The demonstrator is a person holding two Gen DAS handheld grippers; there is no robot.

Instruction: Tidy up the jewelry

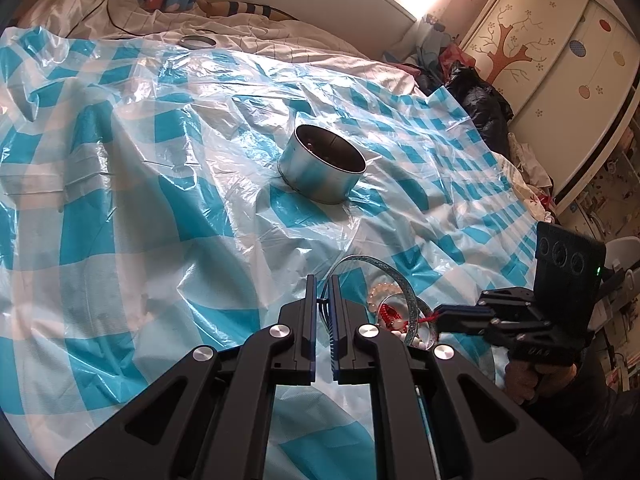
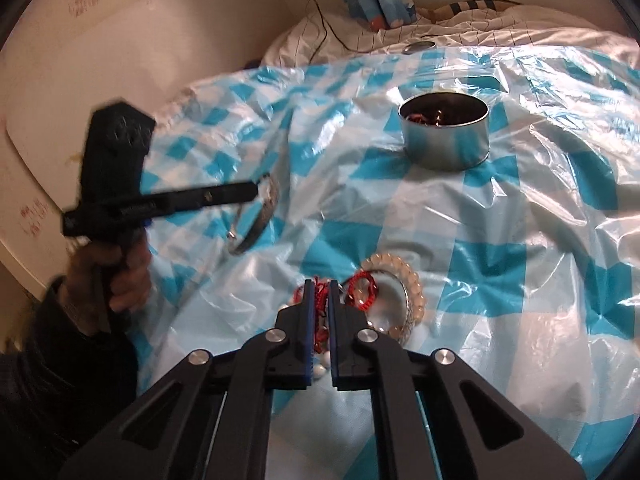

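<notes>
- Pinching the rim of a glittery silver-blue bangle (image 1: 394, 280), the left hand-held gripper (image 1: 323, 286) had its jaws narrowed almost to touching, and the hoop stood up off the blue-and-white checked plastic sheet (image 1: 168, 208) spread over the bed.
- The right wrist view showed that same bangle (image 2: 262, 216) from the side, hanging at the tip of the blurred left hand-held gripper (image 2: 256, 190), with the person's left hand (image 2: 120, 276) round its grip; the left view did not show that hand.
- The right hand-held gripper (image 2: 319, 292) was closed narrowly on a red braided cord (image 2: 320, 300), which ran between its pads.
- Only the right view laid the pile out clearly: a pale translucent beaded bracelet (image 2: 408, 292) lay just beside the fingertips, a red cord loop (image 2: 362, 292) rested inside its ring, and small white beads (image 2: 320, 366) showed below the jaws.
- The left view caught the right hand-held gripper (image 1: 436, 314) from the side, its tip on the red cord (image 1: 390, 314).
- A round, open silver metal tin (image 1: 322, 164) sat on the sheet well beyond the pile.
- From the left its inside looked dark; from the right, the tin (image 2: 444, 140) held a tangle of reddish and dark pieces, too small to tell apart.
- A round metal lid (image 1: 197, 42) lay far back on the white bedding.
</notes>
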